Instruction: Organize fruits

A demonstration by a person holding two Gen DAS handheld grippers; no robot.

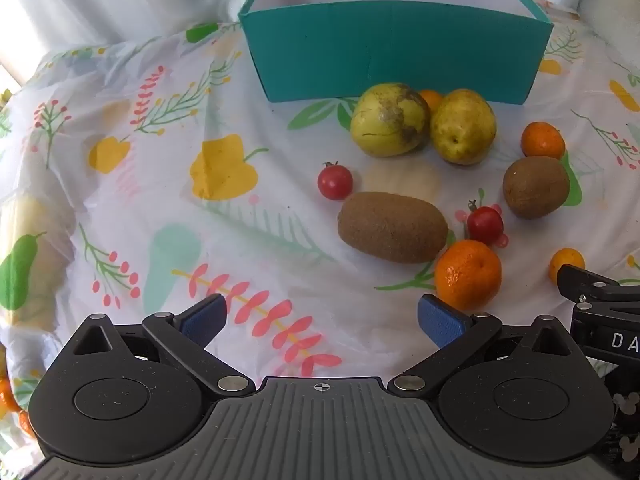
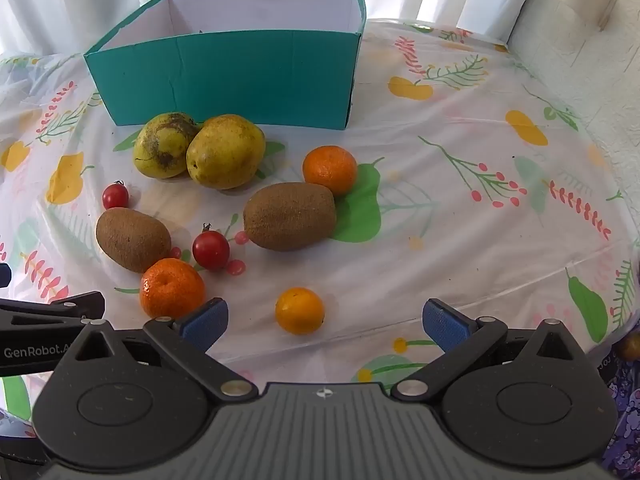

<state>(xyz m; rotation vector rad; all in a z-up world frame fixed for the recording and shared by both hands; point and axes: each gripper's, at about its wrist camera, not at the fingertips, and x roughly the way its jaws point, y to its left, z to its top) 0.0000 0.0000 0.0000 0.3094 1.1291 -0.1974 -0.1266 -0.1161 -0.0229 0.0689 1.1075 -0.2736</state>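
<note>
A teal box (image 1: 394, 52) (image 2: 224, 74) stands at the back, its white inside bare as far as I see. In front lie two yellow-green pears (image 1: 390, 120) (image 2: 226, 152), two kiwis (image 1: 392, 227) (image 2: 290, 216), two cherry tomatoes (image 1: 335, 181) (image 2: 211, 250) and several tangerines (image 1: 468, 274) (image 2: 300, 311). My left gripper (image 1: 322, 322) is open and empty, low at the near side, with a tangerine just past its right finger. My right gripper (image 2: 325, 324) is open and empty, with the small tangerine just ahead between its fingers.
A floral plastic cloth (image 1: 160, 200) (image 2: 460, 220) covers the table. White curtains (image 2: 80, 0) hang behind. The right gripper's body (image 1: 600, 308) shows at the right edge of the left wrist view, and the left gripper's body (image 2: 44, 332) at the left edge of the right wrist view.
</note>
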